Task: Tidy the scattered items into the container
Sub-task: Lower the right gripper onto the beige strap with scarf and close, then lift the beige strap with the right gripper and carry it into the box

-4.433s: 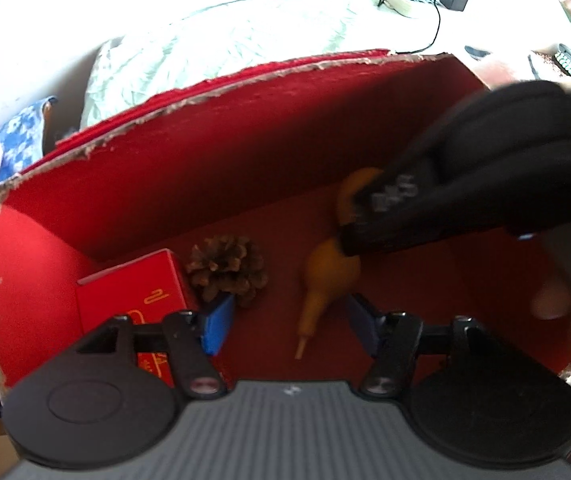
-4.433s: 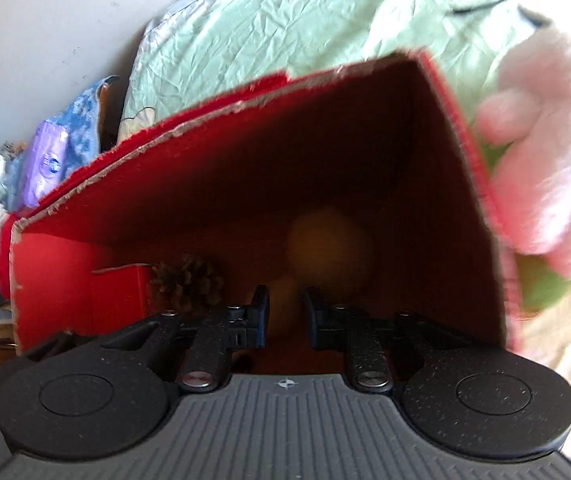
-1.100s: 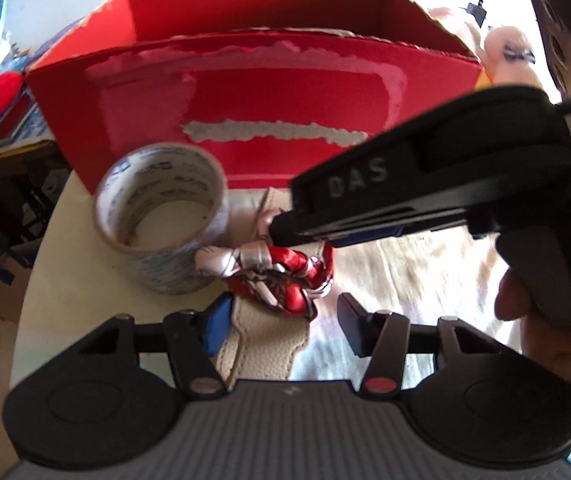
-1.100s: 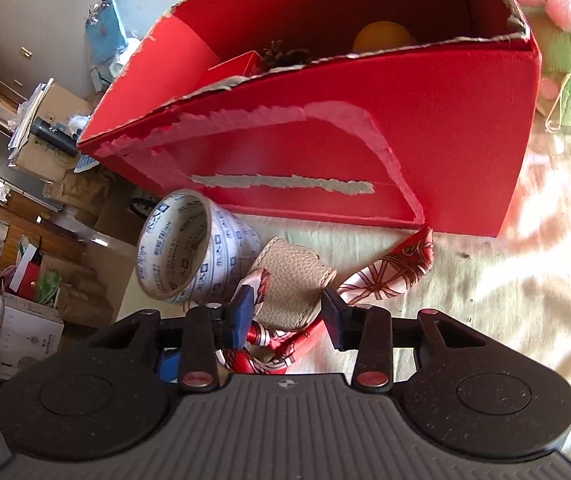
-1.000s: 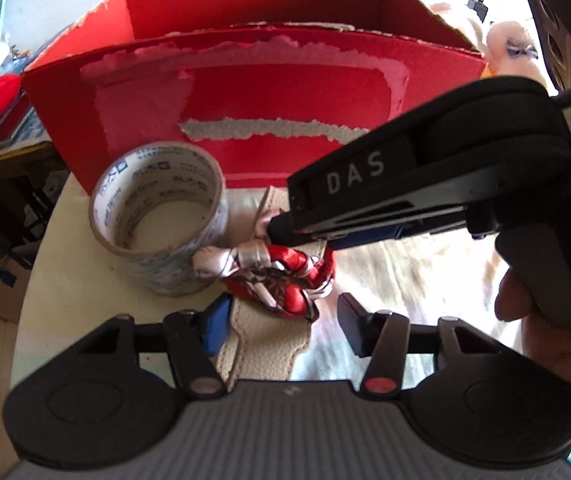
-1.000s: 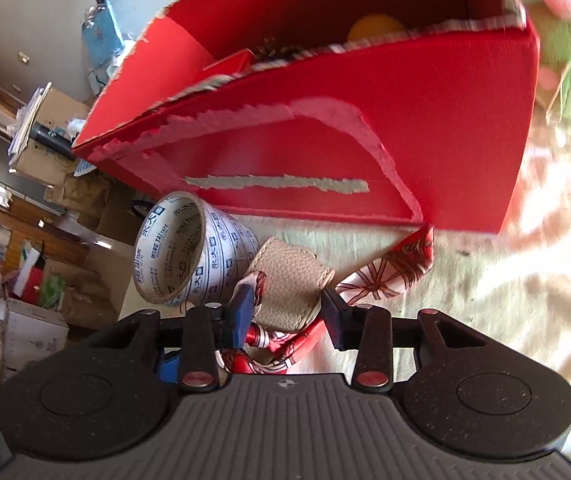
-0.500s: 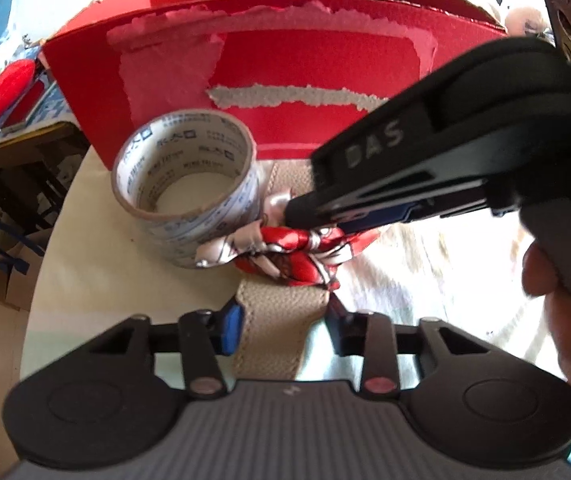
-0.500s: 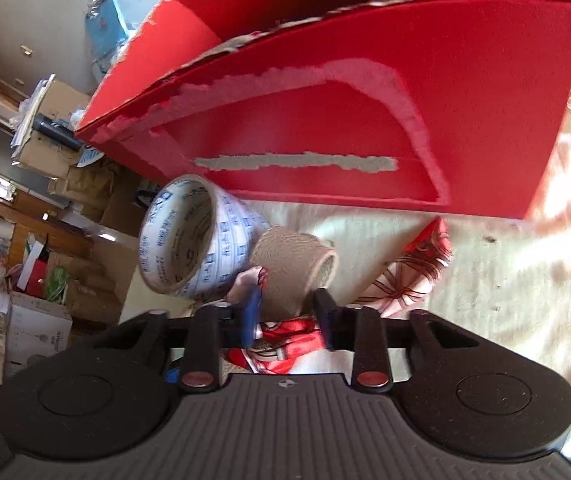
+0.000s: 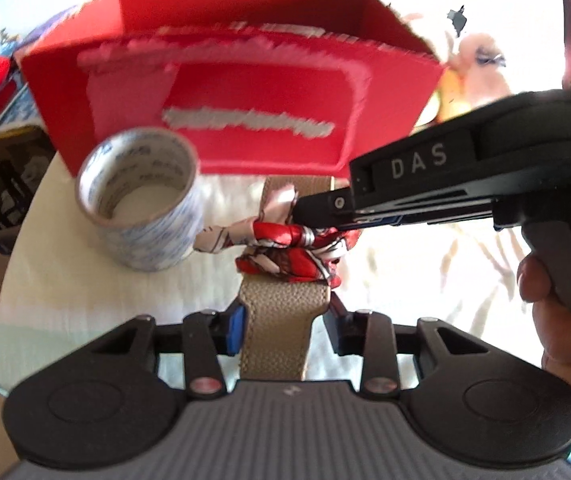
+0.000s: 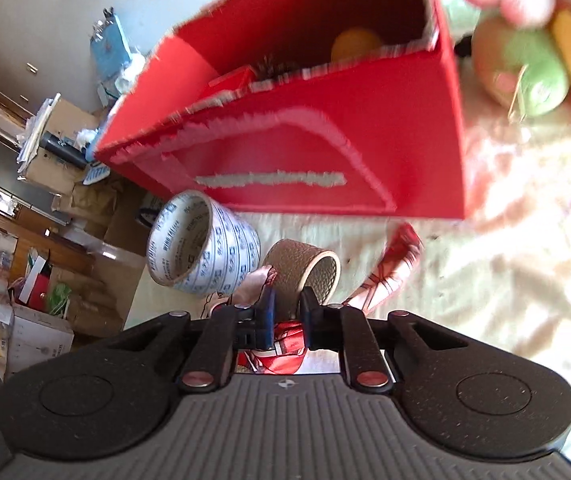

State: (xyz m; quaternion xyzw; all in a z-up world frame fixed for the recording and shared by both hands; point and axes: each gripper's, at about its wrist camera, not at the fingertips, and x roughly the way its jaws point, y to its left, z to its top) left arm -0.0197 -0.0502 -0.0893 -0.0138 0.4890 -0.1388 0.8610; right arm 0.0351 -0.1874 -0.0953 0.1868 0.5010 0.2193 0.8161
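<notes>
A tan leather band point(image 9: 281, 312) with a red patterned scarf point(image 9: 285, 252) knotted round it lies in front of the red cardboard box point(image 9: 245, 92). My left gripper point(image 9: 283, 330) is shut on the band's two edges. From the right, my right gripper point(image 9: 305, 216) pinches it at the scarf knot. In the right wrist view the band point(image 10: 297, 264) shows as a ring, and the right gripper point(image 10: 287, 312) is shut on its near wall, with the scarf point(image 10: 393, 272) trailing right. A roll of printed tape point(image 9: 145, 208) stands just left of the band, touching the scarf's end.
Inside the red box point(image 10: 325, 160) lie an orange gourd point(image 10: 355, 44), a pine cone point(image 10: 273, 68) and a small red carton point(image 10: 229, 80). Plush toys point(image 10: 525, 72) sit right of the box. A hand point(image 9: 557, 320) holds the right gripper. The table edge falls off to the left, onto cluttered floor.
Both grippers left the box and came down to the band. In the last second both narrowed onto it, and the views have tilted and blurred with motion.
</notes>
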